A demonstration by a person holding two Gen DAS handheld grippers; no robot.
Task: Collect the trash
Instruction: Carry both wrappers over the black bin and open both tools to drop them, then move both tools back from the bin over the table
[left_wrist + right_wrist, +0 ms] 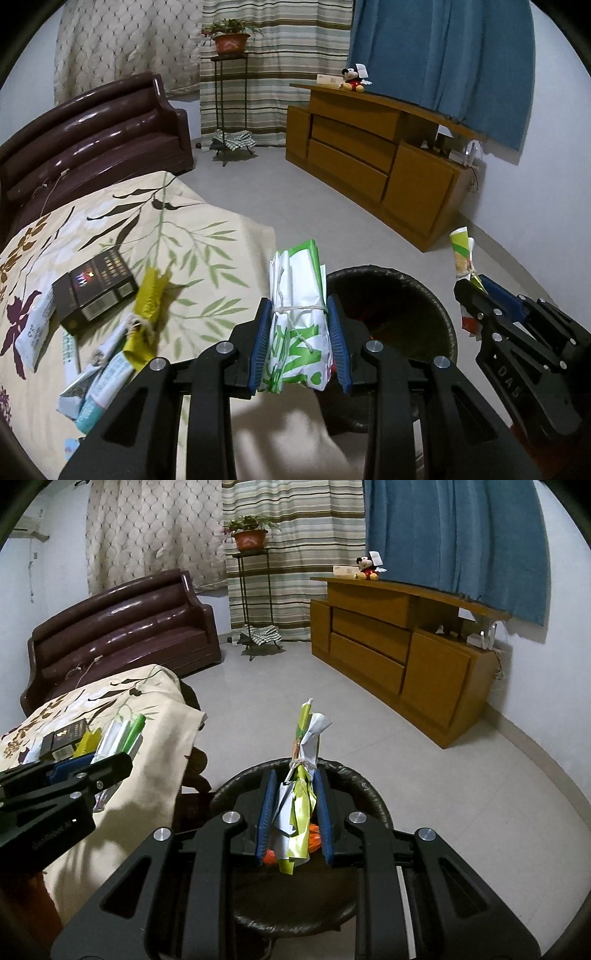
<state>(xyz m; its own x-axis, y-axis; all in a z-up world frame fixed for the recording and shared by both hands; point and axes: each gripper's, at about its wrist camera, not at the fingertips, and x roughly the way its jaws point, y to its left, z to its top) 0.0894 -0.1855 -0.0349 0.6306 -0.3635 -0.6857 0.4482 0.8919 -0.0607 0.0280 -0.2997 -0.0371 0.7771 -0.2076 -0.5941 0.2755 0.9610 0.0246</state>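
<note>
My left gripper (299,310) is shut on a green-and-white paper bundle (299,295) tied with string, held at the table's edge beside the black trash bin (436,295). My right gripper (294,775) is shut on a yellow-green and white paper bundle (304,746) tied with string, held right above the bin (373,794); orange trash lies inside. In the left wrist view the right gripper (476,286) shows at the right with its bundle (461,254). More trash lies on the table: a yellow tied bundle (147,302) and a white-and-blue bundle (99,384).
A floral tablecloth (192,236) covers the table, with a black box (96,288) on it. A dark sofa (129,631) stands behind, a wooden cabinet (406,657) at the right, a plant stand (253,590) by the curtains. Tiled floor lies between.
</note>
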